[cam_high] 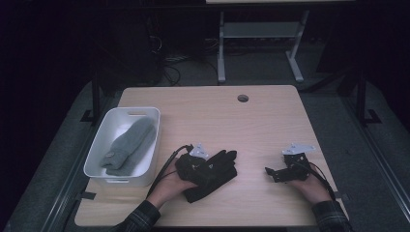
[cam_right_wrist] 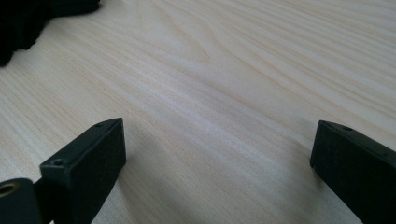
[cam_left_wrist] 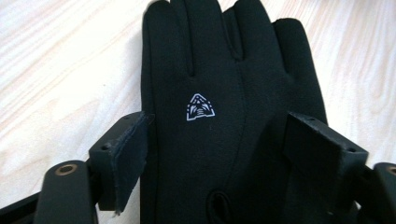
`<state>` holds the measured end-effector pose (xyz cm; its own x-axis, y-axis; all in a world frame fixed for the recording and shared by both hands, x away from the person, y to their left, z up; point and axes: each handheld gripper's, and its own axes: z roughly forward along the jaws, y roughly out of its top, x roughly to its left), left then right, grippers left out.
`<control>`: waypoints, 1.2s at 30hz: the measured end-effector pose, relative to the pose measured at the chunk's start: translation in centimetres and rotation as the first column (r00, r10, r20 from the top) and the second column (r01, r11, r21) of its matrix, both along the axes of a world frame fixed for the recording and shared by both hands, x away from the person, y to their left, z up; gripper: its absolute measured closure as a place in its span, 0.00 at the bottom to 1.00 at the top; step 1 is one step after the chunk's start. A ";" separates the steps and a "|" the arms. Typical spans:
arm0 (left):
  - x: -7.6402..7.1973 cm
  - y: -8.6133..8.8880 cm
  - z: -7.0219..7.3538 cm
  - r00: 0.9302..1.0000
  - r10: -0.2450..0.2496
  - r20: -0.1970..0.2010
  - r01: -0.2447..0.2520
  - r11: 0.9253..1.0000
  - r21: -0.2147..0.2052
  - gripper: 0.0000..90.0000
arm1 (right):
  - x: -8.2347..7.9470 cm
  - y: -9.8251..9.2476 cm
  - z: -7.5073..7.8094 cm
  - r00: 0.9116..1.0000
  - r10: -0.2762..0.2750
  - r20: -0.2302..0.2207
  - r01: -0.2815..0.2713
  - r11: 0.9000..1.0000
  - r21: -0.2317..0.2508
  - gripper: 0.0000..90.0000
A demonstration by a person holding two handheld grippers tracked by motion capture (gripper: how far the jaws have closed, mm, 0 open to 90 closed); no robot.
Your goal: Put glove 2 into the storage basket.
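A black glove (cam_high: 220, 169) with a small white triangular logo lies flat on the wooden table (cam_high: 251, 125), fingers pointing away from my left hand. In the left gripper view the glove (cam_left_wrist: 210, 154) lies between and beneath the wide-spread jaws of my left gripper (cam_left_wrist: 217, 123); the pads do not pinch it. From above, the left gripper (cam_high: 205, 166) sits over the glove's cuff end. My right gripper (cam_high: 270, 173) rests at the table's right front, open, with bare wood between its jaws (cam_right_wrist: 219, 128). A corner of the glove (cam_right_wrist: 28, 18) shows at the top left of the right gripper view.
A white plastic bin (cam_high: 145, 112) stands at the table's left edge with a grey fabric piece (cam_high: 128, 145), like a mitten or sock, inside. A cable hole (cam_high: 242, 98) sits near the far edge. A white desk frame (cam_high: 222, 48) stands beyond the table.
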<state>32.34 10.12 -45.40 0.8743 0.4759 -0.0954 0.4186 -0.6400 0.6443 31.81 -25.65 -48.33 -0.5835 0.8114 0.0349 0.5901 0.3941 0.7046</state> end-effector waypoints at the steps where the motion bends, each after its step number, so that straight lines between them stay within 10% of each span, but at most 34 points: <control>1: 0.1 0.0 -0.1 1.000 -0.012 0.003 0.012 1.000 0.019 0.23 | 0.0 0.0 0.0 1.000 0.000 0.000 0.000 1.000 0.000 0.03; 15: 0.3 0.4 -1.0 0.999 -0.014 -0.035 0.013 1.000 -0.021 0.25 | 0.0 0.0 0.0 1.000 -0.002 0.002 0.002 1.000 0.002 0.03; 25: -0.3 0.2 -0.9 0.992 -0.081 -0.100 0.073 0.994 -0.076 0.71 | 0.0 0.0 0.0 1.000 -0.002 0.001 0.002 1.000 0.001 0.03; 36: -0.4 0.2 0.6 0.989 -0.050 -0.142 0.043 0.998 -0.051 0.77 | 0.0 0.0 0.0 1.000 -0.002 0.000 0.002 1.000 0.002 0.03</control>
<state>31.93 10.30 -44.82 0.8712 0.4268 -0.2426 0.4790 -0.6310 0.6102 31.79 -25.63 -48.34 -0.5819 0.8125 0.0361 0.5907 0.3917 0.7054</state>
